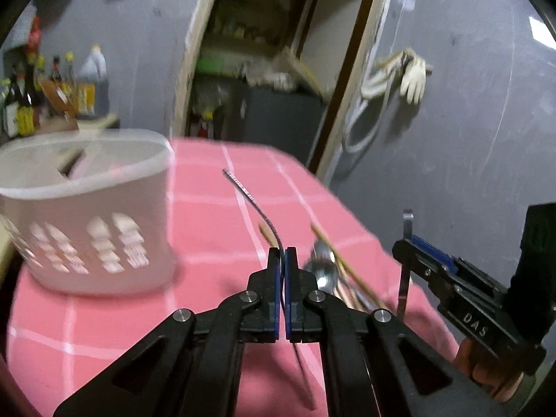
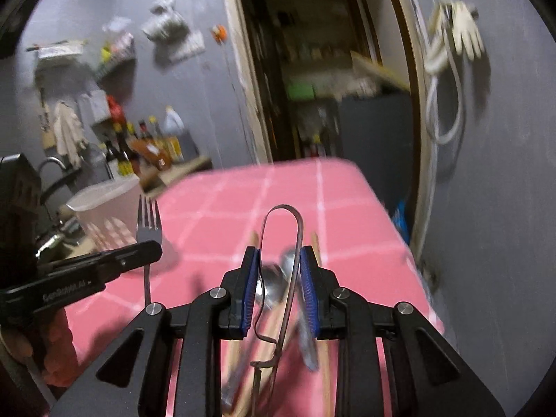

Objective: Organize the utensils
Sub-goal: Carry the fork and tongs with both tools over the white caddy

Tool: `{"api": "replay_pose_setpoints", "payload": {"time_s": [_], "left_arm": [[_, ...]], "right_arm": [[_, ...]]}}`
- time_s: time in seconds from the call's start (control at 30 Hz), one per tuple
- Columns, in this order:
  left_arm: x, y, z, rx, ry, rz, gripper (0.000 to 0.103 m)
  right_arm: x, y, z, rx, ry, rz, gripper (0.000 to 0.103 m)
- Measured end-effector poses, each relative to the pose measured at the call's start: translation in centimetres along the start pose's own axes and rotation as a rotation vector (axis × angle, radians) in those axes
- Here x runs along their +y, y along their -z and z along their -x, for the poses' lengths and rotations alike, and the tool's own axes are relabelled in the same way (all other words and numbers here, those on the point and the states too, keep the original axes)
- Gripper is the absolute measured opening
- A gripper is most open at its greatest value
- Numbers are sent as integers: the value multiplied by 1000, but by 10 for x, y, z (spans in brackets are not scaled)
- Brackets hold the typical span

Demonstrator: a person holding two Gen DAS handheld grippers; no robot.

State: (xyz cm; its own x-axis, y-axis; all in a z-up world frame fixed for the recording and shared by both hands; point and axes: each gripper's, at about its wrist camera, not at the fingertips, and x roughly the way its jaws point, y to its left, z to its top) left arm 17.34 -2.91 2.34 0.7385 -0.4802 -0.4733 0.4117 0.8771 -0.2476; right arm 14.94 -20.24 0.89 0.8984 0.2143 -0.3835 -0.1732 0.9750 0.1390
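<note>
Left gripper [image 1: 282, 260] is pressed tight on a fork [image 2: 149, 222], and only the right wrist view shows its tines standing upright above the pink checked tabletop [image 1: 215, 215]; the left view catches just the thin curved edge of it. Right gripper [image 2: 279, 260] pinches a metal utensil [image 2: 281, 229] whose looped outline rises between the blue pads [image 2: 252, 288]; from the left camera it reads as a flat upright strip. Below both, spoons [image 1: 325, 271] and wooden chopsticks [image 1: 347, 264] lie loose on the cloth near the tabletop's right edge. The white slotted caddy [image 1: 93, 208] stands on the left side of the tabletop, large in the left view, small and distant in the right.
</note>
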Motion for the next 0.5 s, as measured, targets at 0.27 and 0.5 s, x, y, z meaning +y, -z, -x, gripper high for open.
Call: {"api": "replay_pose_setpoints", "payload": {"time_s": [0.27,0.5], "left_arm": [[15,-29,52,-186,-36,4,0],[59,-73,100,-316,-68,61,0]], "right_arm": [[44,-43,-4,-157,-83,56,22],[91,-86,-23,-246,-191,87,22]]}}
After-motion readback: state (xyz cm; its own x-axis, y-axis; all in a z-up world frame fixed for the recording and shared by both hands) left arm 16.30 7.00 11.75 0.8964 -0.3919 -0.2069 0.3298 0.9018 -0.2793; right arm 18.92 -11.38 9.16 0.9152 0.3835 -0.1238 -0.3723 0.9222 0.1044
